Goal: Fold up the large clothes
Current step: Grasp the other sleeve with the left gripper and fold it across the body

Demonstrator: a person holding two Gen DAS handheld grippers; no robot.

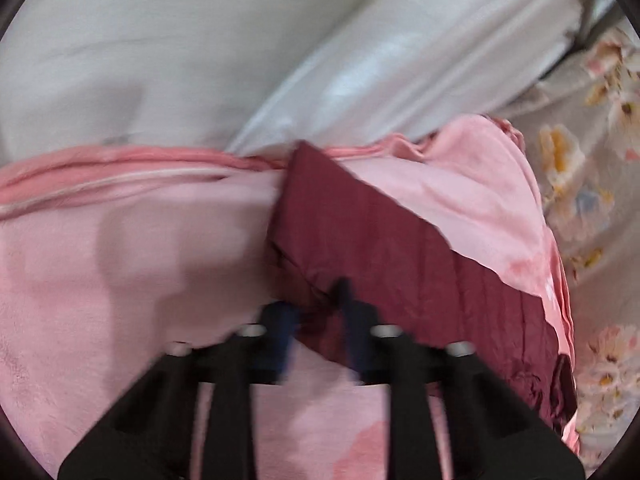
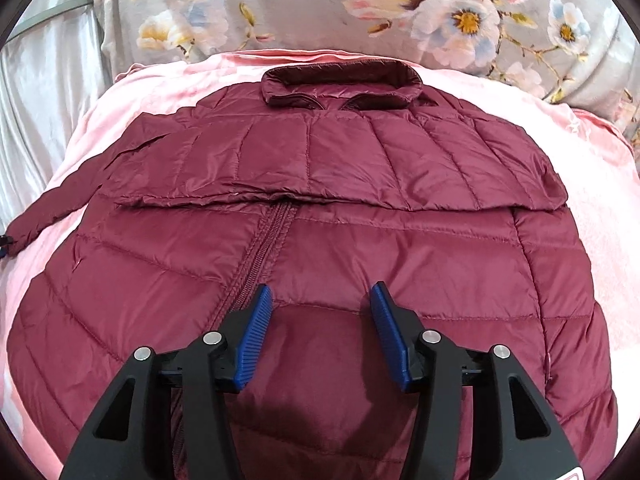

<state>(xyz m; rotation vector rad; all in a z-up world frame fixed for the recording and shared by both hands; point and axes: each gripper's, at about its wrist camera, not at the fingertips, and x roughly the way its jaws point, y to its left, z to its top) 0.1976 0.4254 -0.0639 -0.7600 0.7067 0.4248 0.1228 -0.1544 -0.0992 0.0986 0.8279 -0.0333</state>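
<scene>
The left tongs are clenched on the cuff of the maroon jacket's sleeve, out to one side of the body. The right tongs hang released over its zipper. The jacket lies on a pink blanket; one sleeve looks folded across the chest, this one and the body remain.

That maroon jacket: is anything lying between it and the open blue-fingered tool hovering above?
Nothing visible. The right hand-held gripper hangs open directly above the maroon jacket, which lies spread on the pink blanket, with only air between them.
</scene>
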